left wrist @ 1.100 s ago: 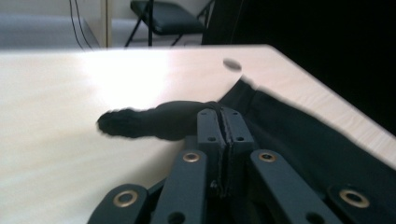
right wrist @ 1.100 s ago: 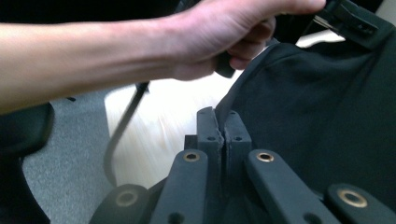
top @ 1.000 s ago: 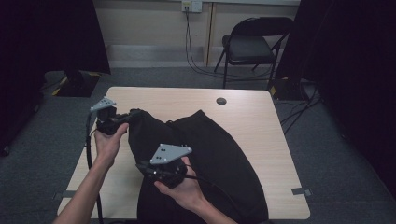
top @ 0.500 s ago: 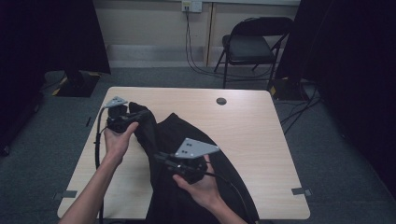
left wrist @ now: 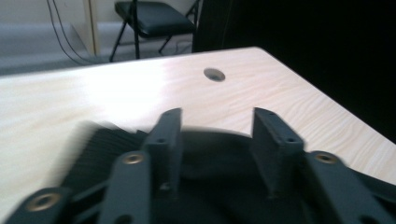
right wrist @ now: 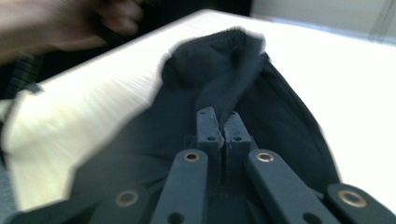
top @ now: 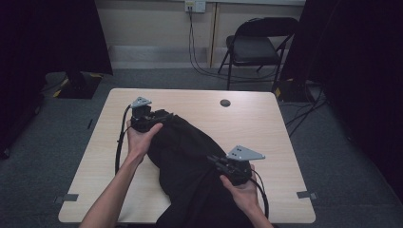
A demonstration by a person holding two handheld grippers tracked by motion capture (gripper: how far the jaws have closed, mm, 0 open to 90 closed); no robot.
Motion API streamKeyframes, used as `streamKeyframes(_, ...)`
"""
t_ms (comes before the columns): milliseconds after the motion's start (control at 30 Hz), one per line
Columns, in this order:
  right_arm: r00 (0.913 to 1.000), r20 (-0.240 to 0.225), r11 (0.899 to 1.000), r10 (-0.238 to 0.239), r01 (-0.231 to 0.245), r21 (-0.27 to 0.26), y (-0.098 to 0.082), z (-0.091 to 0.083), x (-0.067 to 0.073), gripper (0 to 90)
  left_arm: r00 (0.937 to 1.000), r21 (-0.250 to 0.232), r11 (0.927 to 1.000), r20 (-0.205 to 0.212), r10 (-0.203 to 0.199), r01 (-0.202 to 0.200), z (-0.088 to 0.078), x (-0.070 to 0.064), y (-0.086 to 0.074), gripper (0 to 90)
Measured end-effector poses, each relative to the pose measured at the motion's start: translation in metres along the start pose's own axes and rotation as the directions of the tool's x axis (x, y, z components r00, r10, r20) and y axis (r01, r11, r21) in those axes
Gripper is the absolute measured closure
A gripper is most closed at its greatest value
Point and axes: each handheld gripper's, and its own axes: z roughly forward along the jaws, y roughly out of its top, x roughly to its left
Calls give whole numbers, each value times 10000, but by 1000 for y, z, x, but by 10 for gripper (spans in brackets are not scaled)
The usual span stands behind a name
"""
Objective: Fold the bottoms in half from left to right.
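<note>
My left tongs (left wrist: 217, 140) have just been opening, nothing between them; my right tongs (right wrist: 223, 125) pinch the black garment (top: 190, 161) sprawled mid-frame on the desk (top: 266, 123). It's soft, limp; I'd grab the ribbed hem.

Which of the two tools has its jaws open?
The left tool: its jaws stand apart above the black cloth. The right tool is pinched shut on that cloth.

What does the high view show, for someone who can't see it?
Two hands work a black garment on a wooden table. The right gripper pinches its cloth; the left gripper, jaws just opened, sits at its far end.
</note>
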Motion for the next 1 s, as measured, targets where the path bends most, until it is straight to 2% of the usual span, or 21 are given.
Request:
streamKeyframes(133,9980,606,9982,175,-209,558,-18,0,-21,881,10000,396,9992,-28,90,-89,-11,5,-14,444)
streamKeyframes(233,9968,775,9970,184,-241,730,-24,0,-25,881,9991,1057,9936,220,369,-390,-14,5,-40,506)
streamKeyframes(300,9965,838,9957,-14,-64,924,-26,0,-25,880,9979,1620,9848,252,596,-629,-14,4,-62,565)
streamKeyframes(367,9953,941,9920,-227,108,1260,-29,2,-27,879,9974,1944,9786,381,614,-677,-12,4,-77,624)
streamKeyframes(400,9951,959,9910,-228,98,1331,-30,2,-28,879,9973,2202,9728,258,685,-725,-10,4,-85,658)
streamKeyframes(433,9949,981,9898,-235,93,1424,-31,2,-30,879,9971,2276,9708,43,763,-753,-8,4,-91,688)
streamKeyframes(467,9942,1042,9890,-252,96,1476,-32,2,-32,880,9979,2479,9667,84,636,-637,-5,5,-97,709)
streamKeyframes(533,9935,1117,9891,-217,51,1470,-32,1,-37,880,9975,2791,9577,112,704,-707,0,6,-103,730)
streamKeyframes(600,9926,1208,9905,-153,-14,1378,-30,0,-41,880,9973,2921,9537,24,737,-712,6,6,-106,732)
streamKeyframes(633,9925,1217,9911,-121,-43,1333,-29,-2,-42,880,9966,3077,9484,-35,820,-770,10,6,-108,731)
streamKeyframes(667,9921,1249,9916,-138,-25,1290,-28,-3,-43,880,9933,3379,9362,-280,1123,-963,15,5,-110,728)
streamKeyframes(700,9916,1275,9915,-202,35,1303,-26,-4,-44,880,9895,3521,9282,-326,1406,-1203,18,4,-113,717)
streamKeyframes(733,9909,1318,9910,-264,86,1336,-25,-6,-44,880,9873,3445,9290,-330,1557,-1350,19,4,-114,711)
streamKeyframes(767,9901,1358,9907,-342,157,1351,-24,-8,-46,880,9857,3419,9309,-597,1578,-1283,20,4,-114,712)
streamKeyframes(800,9903,1355,9911,-319,138,1324,-24,-12,-48,880,9811,3508,9252,-705,1800,-1445,20,5,-113,712)
streamKeyframes(833,9899,1376,9908,-330,144,1343,-24,-13,-49,880,9794,3486,9245,-694,1898,-1545,21,6,-112,699)
streamKeyframes(867,9893,1412,9895,-372,167,1436,-26,-15,-51,880,9816,3405,9293,-718,1771,-1428,22,8,-112,690)
streamKeyframes(900,9884,1444,9865,-468,230,1618,-30,-14,-54,877,9802,3426,9281,-769,1823,-1458,24,8,-111,691)
streamKeyframes(933,9881,1455,9836,-508,243,1789,-34,-13,-55,865,9792,3366,9308,-891,1824,-1427,27,8,-110,691)
streamKeyframes(967,9850,1590,9783,-669,334,2046,-39,-12,-57,838,9771,3294,9337,-1061,1845,-1405,30,7,-110,692)
streamKeyframes(1000,9753,2018,9725,-894,418,2289,-45,-11,-59,819,9748,3299,9327,-1130,1922,-1456,32,7,-109,693)
